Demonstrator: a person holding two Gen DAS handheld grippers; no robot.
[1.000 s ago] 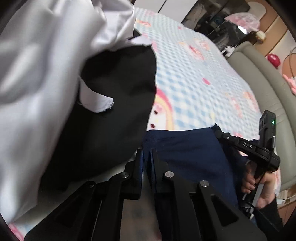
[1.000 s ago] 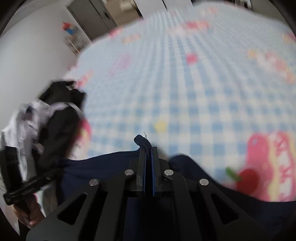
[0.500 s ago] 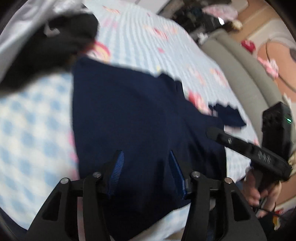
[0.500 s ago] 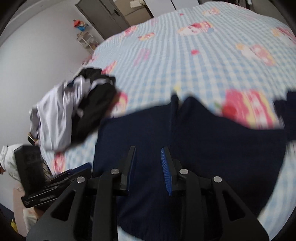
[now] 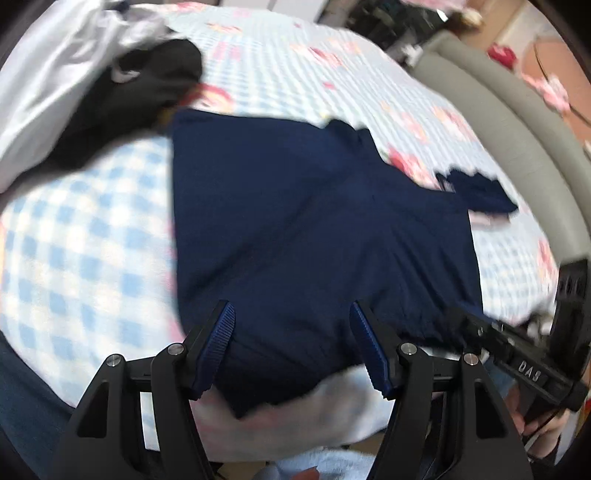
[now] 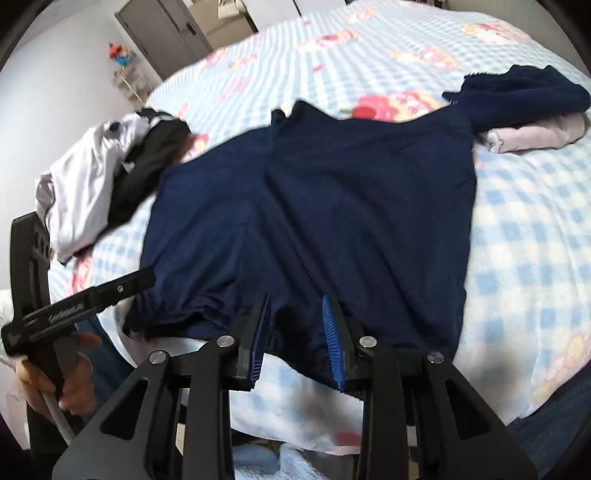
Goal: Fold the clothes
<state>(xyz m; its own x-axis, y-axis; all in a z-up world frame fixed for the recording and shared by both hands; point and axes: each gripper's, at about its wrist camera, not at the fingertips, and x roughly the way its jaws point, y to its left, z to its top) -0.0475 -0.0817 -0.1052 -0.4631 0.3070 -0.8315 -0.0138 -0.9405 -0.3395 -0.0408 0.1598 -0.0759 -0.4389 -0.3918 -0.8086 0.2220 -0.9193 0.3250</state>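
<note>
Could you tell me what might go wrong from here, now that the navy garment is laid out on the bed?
1. The navy garment overhangs the bed's near edge; it could slide off during folding.
2. Its far corner touches the folded stack, so a pull might topple that.
3. The black and white pile sits against its other corner and could get dragged in. Both left tongs and right tongs are open, holding nothing.

A home bedroom: a bed (image 6: pixel 524 236) spread with a blue-and-white checked sheet printed with pink cartoon figures fills both views, with a grey padded headboard (image 5: pixel 517 122) curving along one side. Loose clothes (image 6: pixel 96 184) lie heaped on the sheet, and a grey door (image 6: pixel 162 33) and a small shelf of toys (image 6: pixel 125 70) stand against the white wall behind.
</note>
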